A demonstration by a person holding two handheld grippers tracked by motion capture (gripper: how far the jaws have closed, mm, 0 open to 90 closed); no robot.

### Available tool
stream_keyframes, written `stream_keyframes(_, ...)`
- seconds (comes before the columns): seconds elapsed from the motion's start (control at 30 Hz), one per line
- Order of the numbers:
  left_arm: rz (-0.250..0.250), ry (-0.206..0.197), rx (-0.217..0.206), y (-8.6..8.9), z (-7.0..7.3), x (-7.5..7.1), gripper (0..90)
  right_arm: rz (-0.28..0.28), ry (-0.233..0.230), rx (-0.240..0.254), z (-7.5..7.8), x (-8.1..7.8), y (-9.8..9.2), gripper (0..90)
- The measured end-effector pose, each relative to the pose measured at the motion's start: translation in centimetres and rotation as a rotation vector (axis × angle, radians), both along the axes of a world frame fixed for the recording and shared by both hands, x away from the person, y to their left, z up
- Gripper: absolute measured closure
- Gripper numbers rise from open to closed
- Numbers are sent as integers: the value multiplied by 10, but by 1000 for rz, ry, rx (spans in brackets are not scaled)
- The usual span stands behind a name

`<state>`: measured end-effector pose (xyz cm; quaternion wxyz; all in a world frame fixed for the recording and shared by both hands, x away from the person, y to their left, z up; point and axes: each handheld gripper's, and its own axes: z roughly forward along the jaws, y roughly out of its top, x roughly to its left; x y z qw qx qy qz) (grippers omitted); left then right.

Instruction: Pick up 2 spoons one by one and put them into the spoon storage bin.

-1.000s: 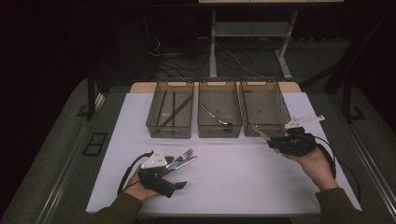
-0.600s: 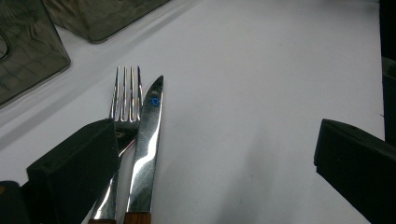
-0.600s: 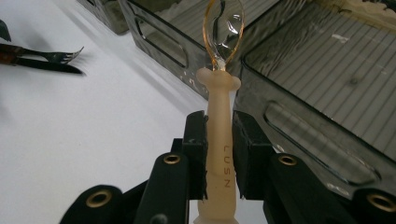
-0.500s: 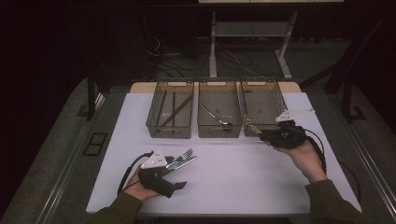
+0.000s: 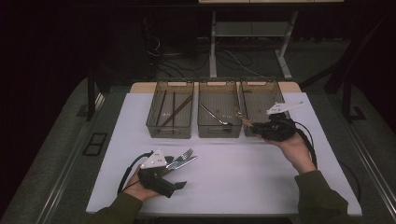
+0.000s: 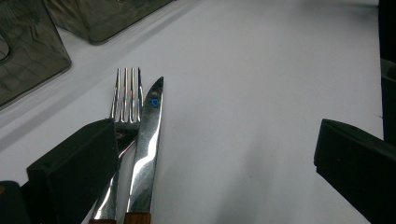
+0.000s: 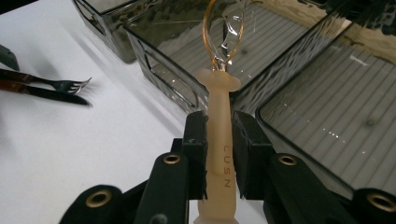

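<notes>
Because you're sorting cutlery into bins, your right gripper (image 7: 219, 135) is clamping the spoon (image 7: 219, 140) by its handle over the trays (image 5: 261, 84), while your left gripper (image 6: 210, 163) is waiting with jaws apart beside the fork (image 6: 125, 93) and knife (image 6: 147, 140).

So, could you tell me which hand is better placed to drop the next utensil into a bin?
The right. Its gripper already clamps the spoon above the bins; the left gripper sits open by the fork and knife.
</notes>
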<state>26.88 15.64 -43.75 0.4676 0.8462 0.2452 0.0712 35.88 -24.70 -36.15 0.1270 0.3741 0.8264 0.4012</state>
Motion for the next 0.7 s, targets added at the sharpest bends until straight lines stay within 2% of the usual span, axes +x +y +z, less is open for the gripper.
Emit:
stream_keyframes(0.13,0,1,-9,0,0,0,0,6,-3,-15,3,8,7,760)
stream_keyframes(0.33,-1,1,-12,0,0,0,0,14,-5,-12,11,22,18,760)
stream_keyframes(0.7,-6,6,-36,5,0,2,0,14,-6,-18,12,47,40,760)
